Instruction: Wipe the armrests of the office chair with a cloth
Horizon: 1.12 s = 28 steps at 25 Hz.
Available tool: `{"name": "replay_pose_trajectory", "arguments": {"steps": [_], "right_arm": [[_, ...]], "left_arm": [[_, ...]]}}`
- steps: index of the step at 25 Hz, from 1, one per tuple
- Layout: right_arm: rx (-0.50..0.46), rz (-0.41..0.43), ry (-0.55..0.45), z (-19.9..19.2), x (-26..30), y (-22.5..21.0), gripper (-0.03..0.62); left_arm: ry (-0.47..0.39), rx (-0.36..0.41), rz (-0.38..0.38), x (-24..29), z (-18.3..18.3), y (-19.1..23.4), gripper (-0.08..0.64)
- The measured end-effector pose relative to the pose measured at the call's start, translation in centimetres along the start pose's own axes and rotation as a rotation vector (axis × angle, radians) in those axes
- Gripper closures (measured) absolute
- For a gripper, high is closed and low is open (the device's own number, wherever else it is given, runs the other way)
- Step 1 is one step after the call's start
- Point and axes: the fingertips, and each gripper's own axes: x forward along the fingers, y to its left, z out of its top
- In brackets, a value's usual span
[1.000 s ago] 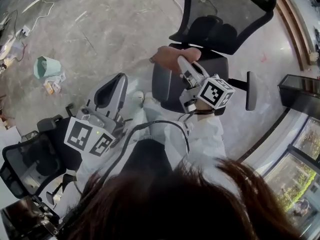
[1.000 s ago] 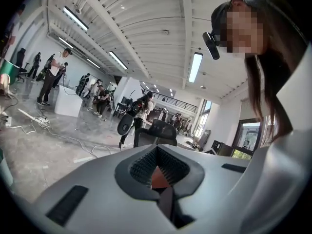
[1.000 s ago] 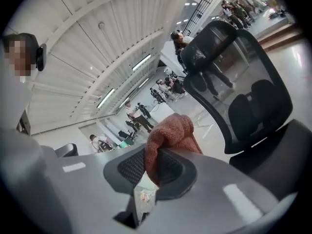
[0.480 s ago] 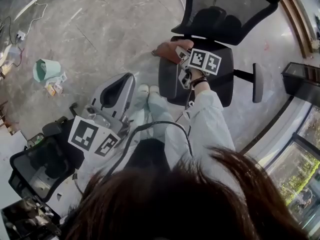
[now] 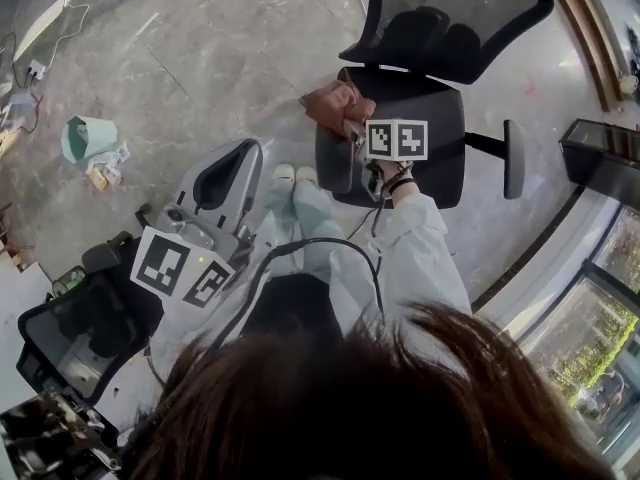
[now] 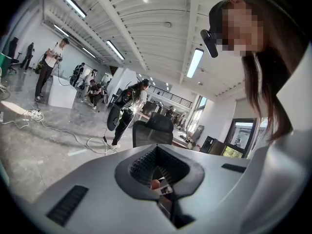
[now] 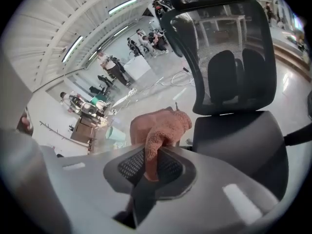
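The black office chair [image 5: 440, 98] stands ahead of me with a mesh back and a grey armrest on each side. A brownish-pink cloth [image 5: 333, 102] lies bunched on the far end of the near-left armrest [image 5: 334, 168]. My right gripper [image 5: 356, 128] is shut on that cloth, its marker cube just behind. In the right gripper view the cloth [image 7: 161, 126] is pinched between the jaws of the right gripper [image 7: 153, 165], beside the seat [image 7: 239, 140]. The other armrest [image 5: 513, 158] is bare. My left gripper [image 5: 226, 176] is held low by my knees, pointing up, shut and empty [image 6: 158, 168].
A second black chair [image 5: 70, 328] stands at the lower left. A teal bin [image 5: 88, 136] and cables [image 5: 40, 28] lie on the floor to the left. A dark cabinet [image 5: 600, 173] and glass wall are at the right. Several people [image 6: 48, 67] stand across the room.
My right gripper has swung forward and left, so its cube now sits over the near-left armrest. The cloth stayed in its jaws at the armrest's far end. The left gripper barely moved.
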Motion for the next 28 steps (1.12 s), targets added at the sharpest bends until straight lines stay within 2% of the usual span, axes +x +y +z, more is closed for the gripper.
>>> {"name": "replay_pose_trajectory", "arguments": {"steps": [3, 9, 16, 19, 23, 28], "right_arm": [[-0.048, 0.039, 0.045, -4.4, -1.3, 2.3, 0.558], [-0.003, 0.119, 0.095, -11.4, -3.2, 5.6, 0.558], [0.039, 0.152, 0.131, -14.3, -5.1, 5.7, 0.558], [0.027, 0.148, 0.090, -12.5, -5.0, 4.8, 0.558], [-0.026, 0.080, 0.021, -6.8, -3.0, 2.6, 0.558], [-0.041, 0.013, -0.020, -0.3, 0.1, -0.3, 0.558]], "left_arm": [[-0.010, 0.001, -0.012, 0.1, 0.4, -0.4, 0.557], [-0.012, 0.002, -0.034, 0.3, 0.6, -0.5, 0.557], [-0.010, -0.016, -0.050, 1.1, 0.0, -1.6, 0.557], [-0.009, -0.017, -0.039, 0.9, -0.1, -1.5, 0.557], [-0.004, -0.029, 0.005, 0.0, -0.5, 0.4, 0.557], [-0.009, -0.037, 0.085, -1.6, -1.2, 2.1, 0.557]]}}
